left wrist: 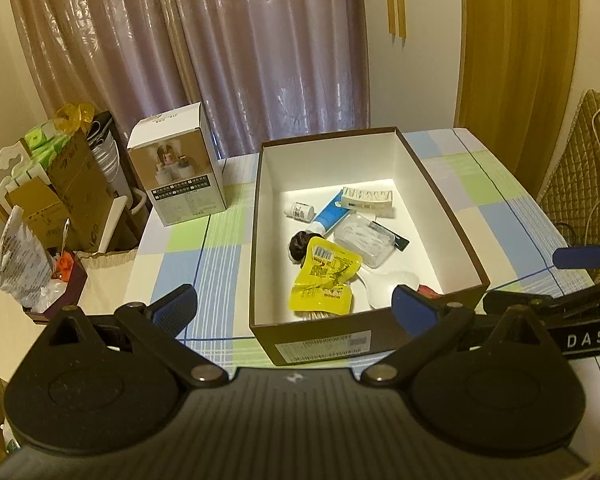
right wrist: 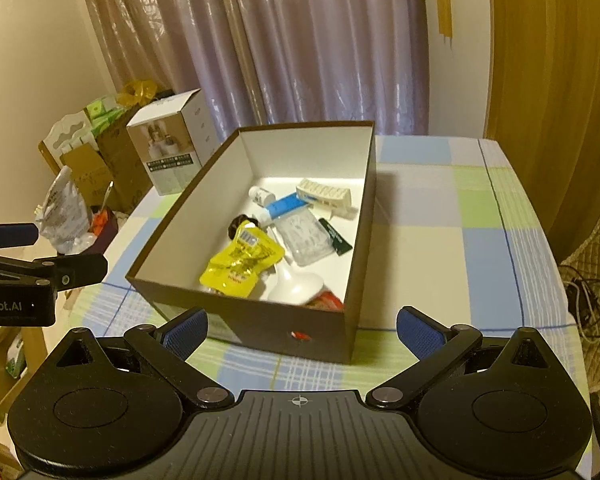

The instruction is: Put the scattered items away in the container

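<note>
Both tongs, left point(left wrist: 294, 308) and right point(right wrist: 302, 330), hang spread apart and empty before the brown cardboard box with white lining point(left wrist: 446, 204) on the checked worktop point(left wrist: 512, 220). Inside already lie a yellow foil pouch point(left wrist: 324, 276), clear plastic case point(left wrist: 364, 240) and blue-white tube point(left wrist: 332, 214); neither tongs is nearer.

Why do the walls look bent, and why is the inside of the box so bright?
Left wrist view: fisheye lens bows the curtain and door; lamp glare whitens the box floor. Right wrist view: same bending; the box wall shades the tablecloth.
</note>
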`<state>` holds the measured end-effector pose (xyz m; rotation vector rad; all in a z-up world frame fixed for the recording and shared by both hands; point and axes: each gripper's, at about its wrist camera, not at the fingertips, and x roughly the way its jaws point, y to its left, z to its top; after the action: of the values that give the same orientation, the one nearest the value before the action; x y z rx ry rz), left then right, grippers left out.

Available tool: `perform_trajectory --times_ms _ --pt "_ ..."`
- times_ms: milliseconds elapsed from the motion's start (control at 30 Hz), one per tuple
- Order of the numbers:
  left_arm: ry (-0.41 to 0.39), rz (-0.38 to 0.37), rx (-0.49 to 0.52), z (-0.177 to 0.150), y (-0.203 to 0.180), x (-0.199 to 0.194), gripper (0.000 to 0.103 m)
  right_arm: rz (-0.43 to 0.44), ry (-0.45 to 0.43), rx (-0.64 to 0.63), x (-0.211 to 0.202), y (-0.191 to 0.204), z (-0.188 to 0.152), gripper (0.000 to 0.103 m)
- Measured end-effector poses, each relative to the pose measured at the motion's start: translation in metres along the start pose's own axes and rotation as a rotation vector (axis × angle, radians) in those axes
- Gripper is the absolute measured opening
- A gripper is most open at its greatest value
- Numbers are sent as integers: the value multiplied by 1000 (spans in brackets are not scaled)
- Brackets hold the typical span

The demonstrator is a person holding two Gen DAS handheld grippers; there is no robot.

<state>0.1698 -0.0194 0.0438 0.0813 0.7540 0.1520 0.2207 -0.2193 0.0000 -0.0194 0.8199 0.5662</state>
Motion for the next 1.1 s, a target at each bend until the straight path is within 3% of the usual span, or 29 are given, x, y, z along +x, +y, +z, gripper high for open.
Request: perform_trajectory --times_ms 1100 --pt "103 -14 4 -48 -12 -1 102 -22 84 5 -4 10 -34 103"
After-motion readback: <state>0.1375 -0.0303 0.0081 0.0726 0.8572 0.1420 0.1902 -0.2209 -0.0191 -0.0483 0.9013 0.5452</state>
